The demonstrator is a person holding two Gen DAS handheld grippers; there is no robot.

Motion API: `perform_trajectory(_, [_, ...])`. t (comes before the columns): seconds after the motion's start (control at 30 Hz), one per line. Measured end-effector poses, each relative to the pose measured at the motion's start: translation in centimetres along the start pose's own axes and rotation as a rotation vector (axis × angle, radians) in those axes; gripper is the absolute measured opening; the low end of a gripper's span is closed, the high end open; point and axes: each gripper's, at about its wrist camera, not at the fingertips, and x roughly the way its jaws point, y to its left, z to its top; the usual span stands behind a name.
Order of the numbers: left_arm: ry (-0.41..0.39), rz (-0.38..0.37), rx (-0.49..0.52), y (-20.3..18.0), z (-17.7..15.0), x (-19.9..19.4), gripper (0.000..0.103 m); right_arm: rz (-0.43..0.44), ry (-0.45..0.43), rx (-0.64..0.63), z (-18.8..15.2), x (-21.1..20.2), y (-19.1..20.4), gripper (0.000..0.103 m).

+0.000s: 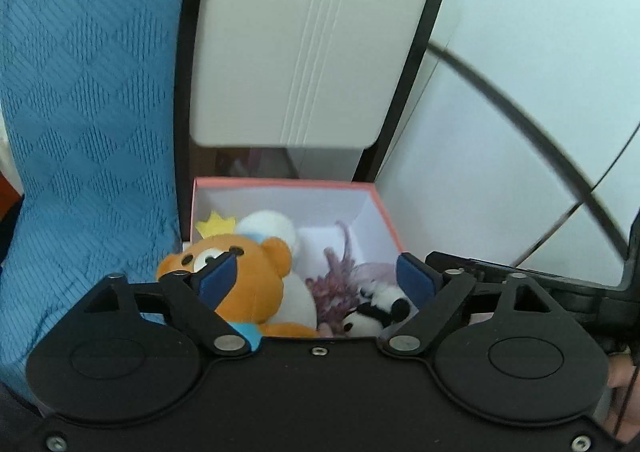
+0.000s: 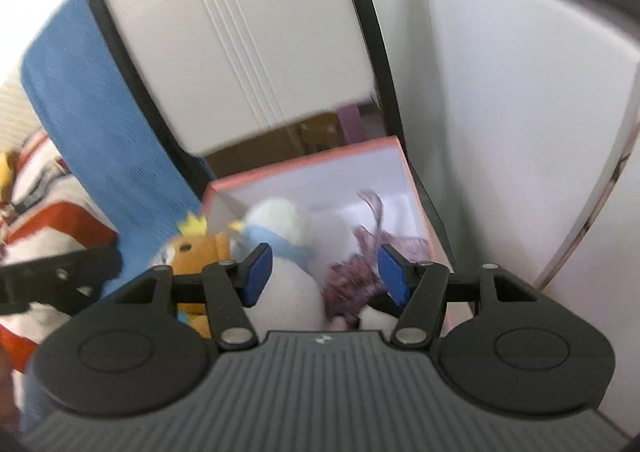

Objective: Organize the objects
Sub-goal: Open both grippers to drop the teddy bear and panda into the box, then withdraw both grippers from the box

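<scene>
Three plush toys (image 1: 256, 288), one box (image 1: 376, 207)

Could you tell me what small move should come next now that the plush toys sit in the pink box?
Probably back both claws away: the left claw and right claw are open and empty, and the orange plush bear and white plush duck already sit inside the pink cardboard box.

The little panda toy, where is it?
The panda lies inside the pink box, in its near right corner in the left wrist view, beside the purple fluffy toy and right of the orange bear.
</scene>
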Motion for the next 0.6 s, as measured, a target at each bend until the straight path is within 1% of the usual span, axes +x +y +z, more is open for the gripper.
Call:
perform_trajectory(0.1, [-0.049, -0.003, 0.019, -0.3, 0.2, -2.6, 0.089, 0.019, -0.05, 0.004, 0.5, -3.3, 1.4, 0.061])
perform_trajectory(0.17, [-0.078, -0.001, 0.041, -0.6, 0.2, -4.4, 0.092, 0.034, -0.073, -0.009, 0.5, -5.2, 2.4, 0.061])
perform_trajectory(0.23, [-0.108, 0.002, 0.062, -0.8, 0.0, -6.2, 0.097, 0.04, -0.085, -0.027, 0.3, -6.6, 3.4, 0.061])
perform_trajectory(0.37, [-0.149, 0.001, 0.087, -0.7, -0.5, -9.5, 0.101, 0.045, -0.105, -0.049, -0.5, -9.3, 5.0, 0.061])
perform_trajectory(0.47, [-0.169, -0.009, 0.069, 0.2, -0.9, -11.4, 0.102, 0.039, -0.105, -0.049, -1.6, -10.5, 6.1, 0.061])
perform_trajectory(0.6, [-0.169, -0.022, 0.021, 2.1, -1.9, -12.5, 0.102, 0.043, -0.089, -0.05, -3.7, -11.5, 7.7, 0.061])
